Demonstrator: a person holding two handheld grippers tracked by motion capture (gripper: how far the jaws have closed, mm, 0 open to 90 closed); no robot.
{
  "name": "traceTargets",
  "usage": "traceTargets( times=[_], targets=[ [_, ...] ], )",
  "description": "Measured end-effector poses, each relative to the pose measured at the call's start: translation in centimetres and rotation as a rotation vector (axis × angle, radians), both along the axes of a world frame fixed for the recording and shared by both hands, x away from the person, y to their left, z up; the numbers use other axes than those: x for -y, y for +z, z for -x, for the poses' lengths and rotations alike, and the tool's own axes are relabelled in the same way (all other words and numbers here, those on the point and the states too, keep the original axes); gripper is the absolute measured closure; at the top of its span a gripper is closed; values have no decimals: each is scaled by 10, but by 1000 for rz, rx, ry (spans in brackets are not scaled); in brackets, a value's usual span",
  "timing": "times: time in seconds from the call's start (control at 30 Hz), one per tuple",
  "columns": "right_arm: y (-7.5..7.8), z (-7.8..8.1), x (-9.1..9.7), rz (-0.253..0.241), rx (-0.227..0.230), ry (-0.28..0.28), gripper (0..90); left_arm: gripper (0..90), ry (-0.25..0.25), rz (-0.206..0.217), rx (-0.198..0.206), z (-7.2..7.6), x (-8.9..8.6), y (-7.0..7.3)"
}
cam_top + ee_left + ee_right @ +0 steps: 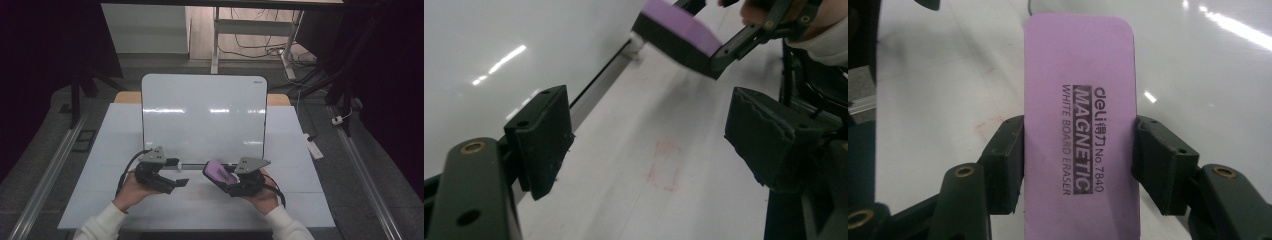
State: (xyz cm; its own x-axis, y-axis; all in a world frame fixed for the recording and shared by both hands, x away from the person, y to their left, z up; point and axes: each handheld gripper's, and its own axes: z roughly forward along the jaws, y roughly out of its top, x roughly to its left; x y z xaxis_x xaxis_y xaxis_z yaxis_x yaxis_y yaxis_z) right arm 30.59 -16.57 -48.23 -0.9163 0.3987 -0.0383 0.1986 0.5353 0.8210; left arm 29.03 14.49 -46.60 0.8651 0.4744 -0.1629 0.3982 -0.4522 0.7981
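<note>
A: Your right gripper [231, 178] is clamping the purple whiteboard eraser [1080, 120] by its long edges, its fingers [1007, 160] pressing on both sides, printed face toward the camera. The eraser is hanging just above the white bench [300, 150], just in front of the lower edge of the whiteboard [202, 117].

B: And your left gripper [644, 145] is standing wide open, its fingers [544, 137] holding nothing, with bare bench showing between them.

A: The whiteboard is leaning upright at the middle of the bench, its surface blank and catching reflections of the ceiling lights. Its lower frame is running just beside your left gripper.

B: A faint red rectangle [665, 166] is marking the bench between your left fingers, near the eraser. In the high view your two grippers are sitting close together, facing each other, with a small gap between them.

A: Beyond the bench, cables [265, 50] are lying across the floor, and a power strip [315, 146] is resting beside the bench's right edge.
</note>
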Motion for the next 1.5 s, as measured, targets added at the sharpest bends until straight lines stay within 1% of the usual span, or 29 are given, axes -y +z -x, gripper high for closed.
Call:
traceTargets(
  times=[0.2, 0.4, 0.5, 0.63, 0.67, 0.7, 0.73, 0.77, 0.8, 0.87, 0.93, 1.07, 1.13, 1.17, 1.27, 1.3, 1.33, 1.37, 1.43, 1.5],
  targets=[
    [-1, 2, -5, -5, -18, 64, 405, 207, -72, -13, -1, -4, 16, 2],
    [-2, 5, -8, -6, -38, 136, 405, 229, -140, -22, -14, -5, 27, 1],
    [-2, 6, -11, -6, -47, 172, 405, 247, -174, -26, -24, -5, 31, 0],
    [-3, 8, -14, -7, -56, 209, 405, 279, -202, -31, -36, -3, 37, -2],
    [-3, 8, -14, -9, -57, 217, 405, 291, -213, -33, -37, -3, 38, -3],
    [-2, 8, -14, -12, -61, 222, 405, 306, -222, -46, -28, -2, 38, -3],
    [-2, 8, -15, -14, -67, 224, 404, 316, -214, -50, -24, -1, 39, -3],
    [-2, 7, -15, -13, -73, 227, 404, 341, -209, -55, -22, -1, 39, -3],
    [-3, 7, -15, -15, -81, 232, 403, 373, -208, -52, -23, -1, 39, -3],
    [-4, 5, -14, -27, -111, 238, 402, 390, -211, -46, -22, -1, 38, -3],
    [-4, 4, -13, -32, -129, 237, 399, 399, -208, -43, -20, 0, 38, -3],
    [-5, 2, -13, -47, -165, 235, 389, 405, -203, -32, -32, -1, 38, -4],
    [-5, 0, -13, -63, -187, 233, 334, 406, -197, -39, -30, -1, 38, -5],
    [-5, 0, -12, -69, -194, 227, 327, 406, -192, -29, -36, -2, 38, -6],
    [-2, -1, -9, -99, -193, 213, 279, 407, -183, -3, -54, -4, 35, -7],
    [-1, -1, -9, -94, -188, 192, 260, 406, -180, -2, -51, -4, 34, -7],
    [-1, -2, -7, -86, -187, 176, 261, 406, -182, 3, -48, -4, 33, -7],
    [-2, -4, -5, -89, -196, 168, 264, 406, -181, 12, -49, -4, 32, -6],
    [-3, -6, -2, -100, -205, 151, 264, 407, -164, 10, -45, -4, 32, -6],
    [-1, -5, -1, -99, -182, 132, 265, 407, -143, 12, -53, -6, 30, -6]
  ],
)
